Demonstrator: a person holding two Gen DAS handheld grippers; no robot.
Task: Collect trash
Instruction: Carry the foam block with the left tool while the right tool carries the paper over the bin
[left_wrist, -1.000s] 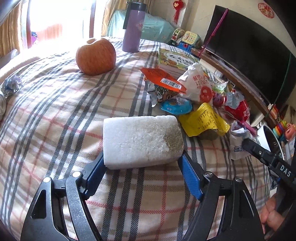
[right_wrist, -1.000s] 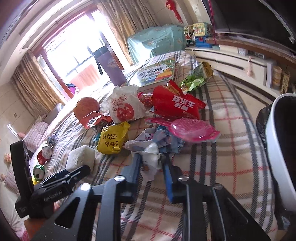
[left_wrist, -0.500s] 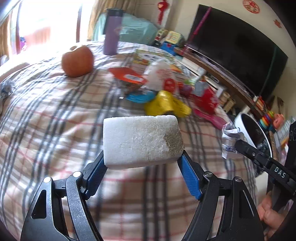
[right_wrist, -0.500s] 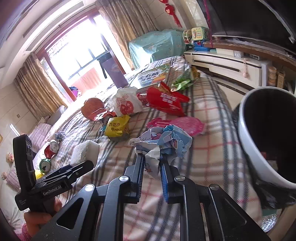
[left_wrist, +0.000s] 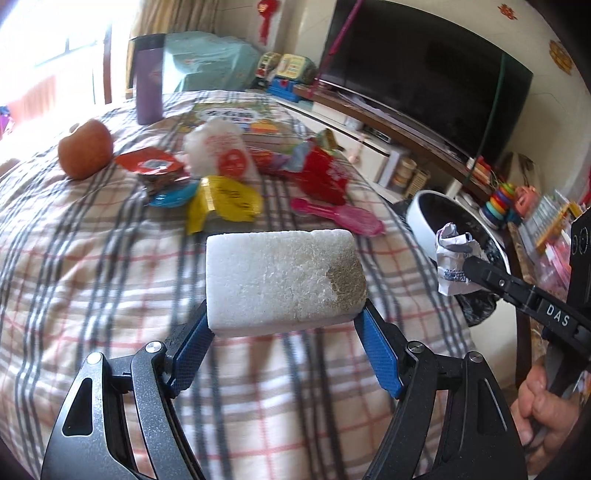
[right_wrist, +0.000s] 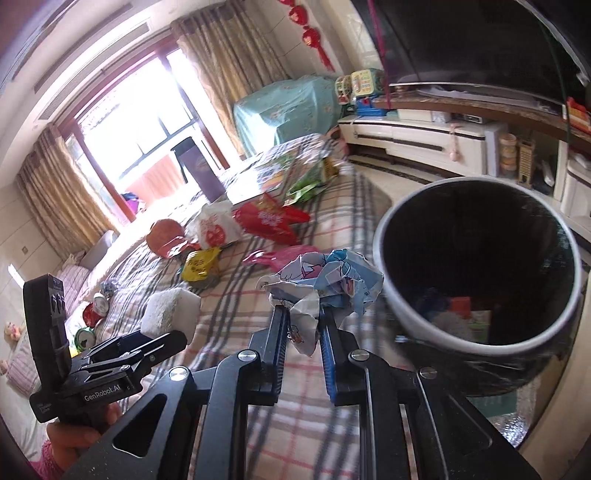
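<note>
Lifted off the plaid bedspread (left_wrist: 92, 266) within the last second, the white foam block (left_wrist: 284, 277) and the crumpled paper wrapper (right_wrist: 325, 284) have been carried right toward the white-rimmed trash bin (right_wrist: 476, 343), which now looms just beside the wrapper; the litter pile has receded.

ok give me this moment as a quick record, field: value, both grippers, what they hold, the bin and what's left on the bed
left gripper: shut on white sponge, held above the bed
right gripper: shut on crumpled paper, beside the bin rim
bin: white, black liner, some trash already inside
bed: plaid cover
left on bed: yellow wrapper, red wrapper, pink brush, white bag, apple
paper status: not yet dropped in
</note>
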